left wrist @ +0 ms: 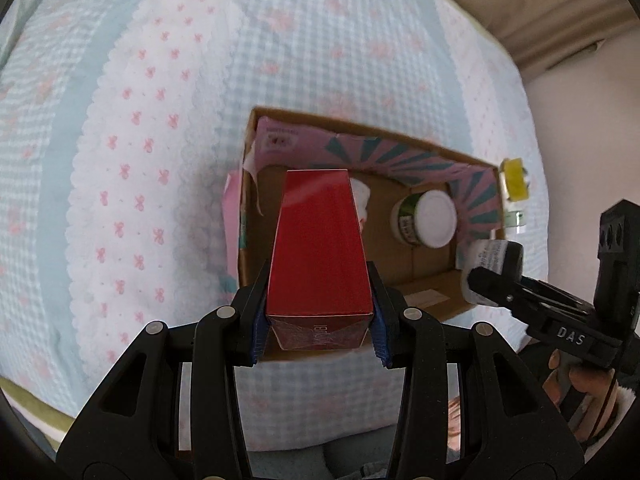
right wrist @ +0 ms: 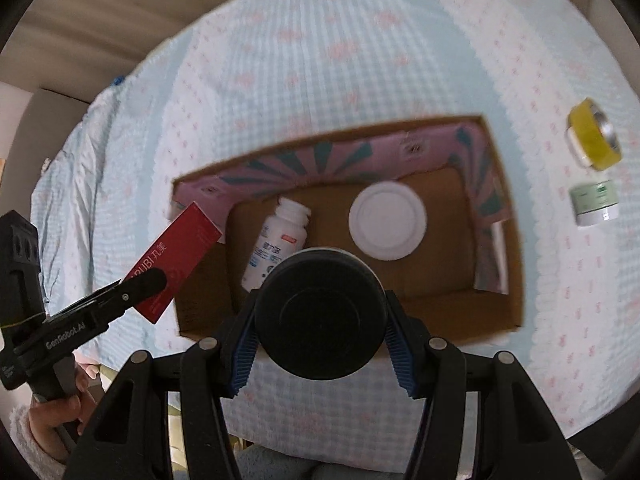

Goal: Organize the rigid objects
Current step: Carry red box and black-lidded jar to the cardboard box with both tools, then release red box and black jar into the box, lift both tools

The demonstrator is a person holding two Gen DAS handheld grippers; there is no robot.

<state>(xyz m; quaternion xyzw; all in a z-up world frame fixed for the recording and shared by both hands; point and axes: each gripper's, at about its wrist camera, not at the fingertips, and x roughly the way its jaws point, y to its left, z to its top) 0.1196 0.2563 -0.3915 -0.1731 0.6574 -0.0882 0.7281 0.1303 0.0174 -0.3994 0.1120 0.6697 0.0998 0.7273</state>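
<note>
My left gripper is shut on a long red box and holds it over the near left part of an open cardboard box. The red box also shows in the right wrist view. My right gripper is shut on a black-capped jar above the cardboard box's near wall; it shows in the left wrist view. Inside lie a white pill bottle and a white-lidded jar.
The cardboard box sits on a bed with a blue-checked, pink-bow cover. A yellow tape roll and a small green-white jar lie on the cover right of the box. Curtains hang behind.
</note>
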